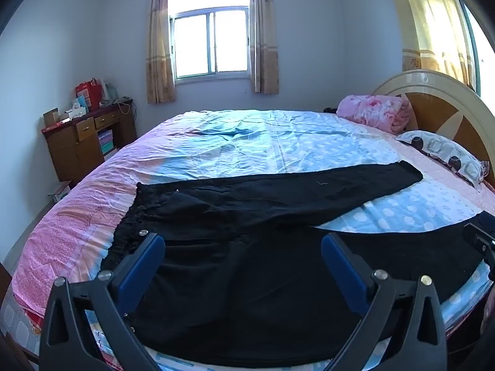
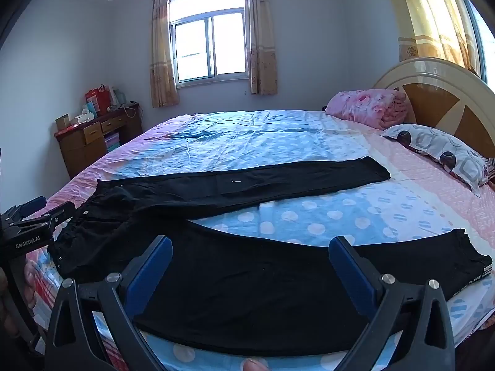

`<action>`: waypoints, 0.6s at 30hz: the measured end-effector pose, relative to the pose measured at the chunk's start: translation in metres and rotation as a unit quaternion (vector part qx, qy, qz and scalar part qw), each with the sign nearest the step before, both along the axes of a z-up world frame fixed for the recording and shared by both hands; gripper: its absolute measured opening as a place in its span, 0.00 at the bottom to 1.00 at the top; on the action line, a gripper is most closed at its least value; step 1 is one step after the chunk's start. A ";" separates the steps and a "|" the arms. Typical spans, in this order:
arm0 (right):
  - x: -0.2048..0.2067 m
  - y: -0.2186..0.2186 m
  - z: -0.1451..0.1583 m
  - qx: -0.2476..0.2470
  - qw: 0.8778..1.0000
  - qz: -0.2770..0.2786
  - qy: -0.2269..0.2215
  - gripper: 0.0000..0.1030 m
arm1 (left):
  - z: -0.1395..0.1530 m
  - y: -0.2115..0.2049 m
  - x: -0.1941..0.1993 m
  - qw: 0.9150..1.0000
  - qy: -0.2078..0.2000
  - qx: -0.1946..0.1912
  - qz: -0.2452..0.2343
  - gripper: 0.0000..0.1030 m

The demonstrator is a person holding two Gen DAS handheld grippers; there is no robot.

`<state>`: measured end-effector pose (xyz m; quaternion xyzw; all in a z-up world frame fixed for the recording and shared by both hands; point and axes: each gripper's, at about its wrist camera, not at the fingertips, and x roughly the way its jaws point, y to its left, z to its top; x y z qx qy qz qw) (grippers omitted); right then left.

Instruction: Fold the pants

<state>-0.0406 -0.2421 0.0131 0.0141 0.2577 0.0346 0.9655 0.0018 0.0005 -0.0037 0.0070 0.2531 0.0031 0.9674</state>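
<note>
Black pants (image 1: 247, 210) lie spread flat on the bed (image 1: 247, 136), waistband to the left, the two legs fanning apart to the right. My left gripper (image 1: 243, 247) is open and empty, hovering over the seat of the pants near the waistband (image 1: 130, 216). My right gripper (image 2: 250, 250) is open and empty, over the near leg (image 2: 278, 284), whose cuff (image 2: 470, 253) lies at the right. The far leg (image 2: 263, 179) stretches toward the pillow. The left gripper also shows at the left edge of the right wrist view (image 2: 31, 216).
A patterned pillow (image 2: 442, 151) and a folded pink blanket (image 2: 368, 105) lie by the headboard (image 2: 439, 92) at the right. A wooden desk (image 1: 86, 136) with boxes stands at the far left wall. A window (image 1: 210, 40) is behind the bed.
</note>
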 end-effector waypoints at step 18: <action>-0.003 0.005 -0.002 -0.002 1.000 -0.002 0.004 0.99 | 0.002 0.007 -0.002 1.000 -0.004 -0.004 0.003 1.00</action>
